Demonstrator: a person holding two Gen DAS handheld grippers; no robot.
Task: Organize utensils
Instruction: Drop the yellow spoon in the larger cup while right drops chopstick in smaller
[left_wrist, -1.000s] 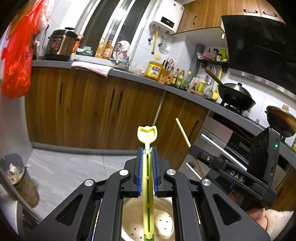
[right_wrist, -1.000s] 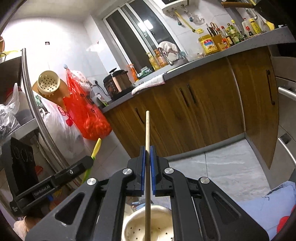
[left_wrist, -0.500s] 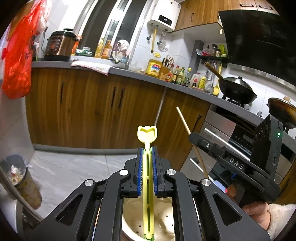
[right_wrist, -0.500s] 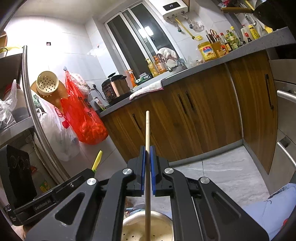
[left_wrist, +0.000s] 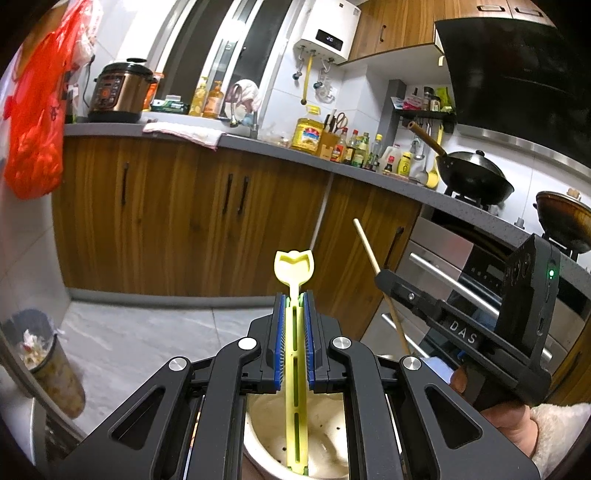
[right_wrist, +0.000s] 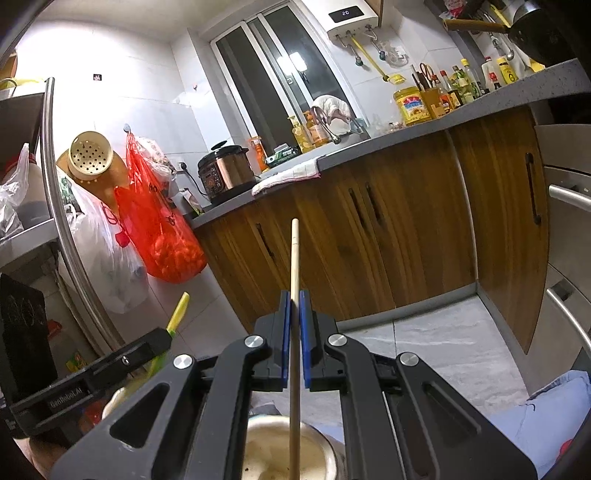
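Note:
My left gripper (left_wrist: 294, 301) is shut on a yellow-green plastic utensil (left_wrist: 294, 269), held upright with its lower end inside a cream perforated holder (left_wrist: 325, 439) below. My right gripper (right_wrist: 294, 299) is shut on a wooden chopstick (right_wrist: 294, 254), also upright, its lower end over the metal-rimmed perforated holder (right_wrist: 317, 458). The right gripper and its chopstick (left_wrist: 373, 258) show at the right of the left wrist view; the left gripper and the yellow utensil (right_wrist: 178, 312) show at the left of the right wrist view.
Wooden kitchen cabinets (left_wrist: 192, 218) stand ahead under a grey counter (left_wrist: 258, 142) with a pressure cooker (left_wrist: 120, 92), bottles and a wok (left_wrist: 472, 177). A bin (left_wrist: 48, 365) stands on the tiled floor at left. A red bag (right_wrist: 162, 225) hangs beside a metal rack (right_wrist: 55, 184).
Both grippers have risen slightly and tilted; the views shifted a little. Both stay shut on their utensils above the holder.

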